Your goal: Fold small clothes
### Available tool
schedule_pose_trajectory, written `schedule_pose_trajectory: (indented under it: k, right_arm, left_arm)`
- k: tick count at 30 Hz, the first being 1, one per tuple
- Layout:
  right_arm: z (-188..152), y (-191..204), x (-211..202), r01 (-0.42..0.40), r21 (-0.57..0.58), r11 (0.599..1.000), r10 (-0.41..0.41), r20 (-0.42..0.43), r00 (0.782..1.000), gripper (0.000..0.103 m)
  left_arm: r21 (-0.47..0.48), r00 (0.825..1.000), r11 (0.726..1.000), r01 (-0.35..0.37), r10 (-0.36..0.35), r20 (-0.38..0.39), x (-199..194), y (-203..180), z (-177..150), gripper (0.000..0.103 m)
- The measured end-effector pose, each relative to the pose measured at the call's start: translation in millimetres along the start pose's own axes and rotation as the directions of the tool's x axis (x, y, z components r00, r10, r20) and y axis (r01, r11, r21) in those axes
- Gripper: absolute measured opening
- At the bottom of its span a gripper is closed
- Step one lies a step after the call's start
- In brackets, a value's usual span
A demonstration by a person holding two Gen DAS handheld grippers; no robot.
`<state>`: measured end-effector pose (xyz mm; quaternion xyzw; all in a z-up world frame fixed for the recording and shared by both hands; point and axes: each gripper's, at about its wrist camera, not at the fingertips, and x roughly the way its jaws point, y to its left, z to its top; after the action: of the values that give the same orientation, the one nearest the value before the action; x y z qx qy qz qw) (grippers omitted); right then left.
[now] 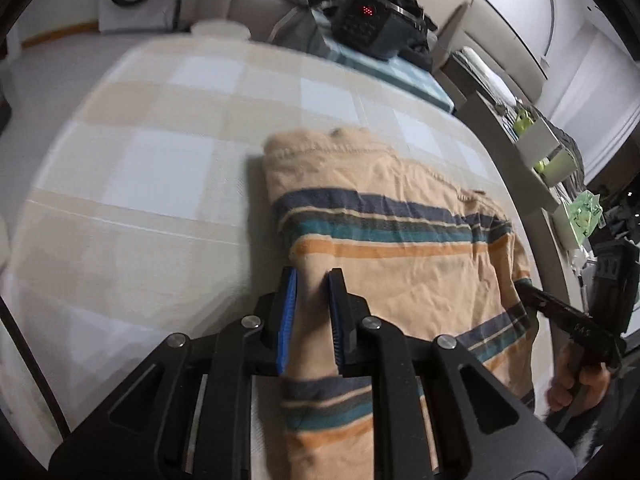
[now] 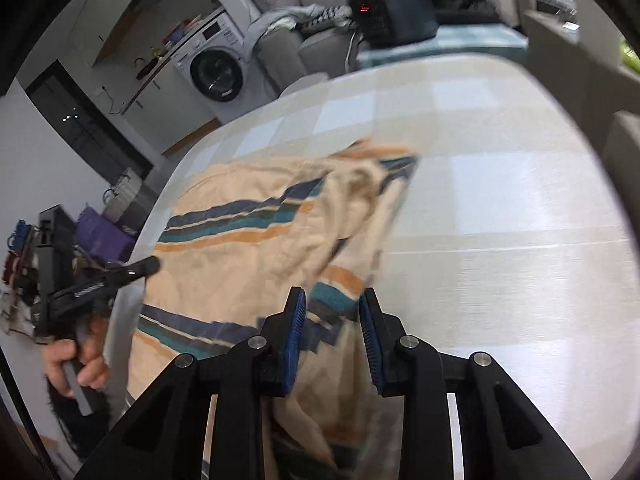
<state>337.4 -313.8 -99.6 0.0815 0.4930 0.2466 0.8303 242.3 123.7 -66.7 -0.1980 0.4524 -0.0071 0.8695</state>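
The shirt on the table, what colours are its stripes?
The shirt is peach with navy, teal and orange stripes, clearest in the left wrist view.

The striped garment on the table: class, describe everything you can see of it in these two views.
The striped garment is a small peach-coloured knit top with bands of navy, teal and orange. It looks soft and wrinkled. It lies on the checked tablecloth, partly folded, with one side bunched over itself. The left gripper has its jaws shut on one near edge; the right gripper has fabric between its jaws at the other, apparently gripped. Both near edges look slightly lifted.
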Motion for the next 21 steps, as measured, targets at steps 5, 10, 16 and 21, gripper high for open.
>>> schedule_pose_trajectory:
  k: [5,10,16,21]
  right_arm:
    - [-19,-10,-12,-0.057,0.003,0.998,0.057,-0.017,0.998,0.028]
    - [-30,-4,-12,-0.066,-0.061,0.996,0.064,-0.029,0.998,0.019]
    - [-41,-22,-13,0.046,-0.036,0.998,-0.048,-0.049,0.998,0.007]
    - [-34,-8,-47,-0.042,-0.042,0.998,0.045,0.058,0.997,0.029]
  left_arm:
    - [0.025,0.998,0.999,0.028,-0.029,0.050,-24,-21,-12,0.026]
    - [0.056,0.995,0.994,0.093,-0.095,0.037,-41,-40,-31,0.045]
    - [0.124,0.996,0.988,0.089,-0.088,-0.018,-34,-66,-54,0.057]
    - [0.172,0.995,0.980,0.096,-0.097,-0.004,-37,-83,-73,0.081]
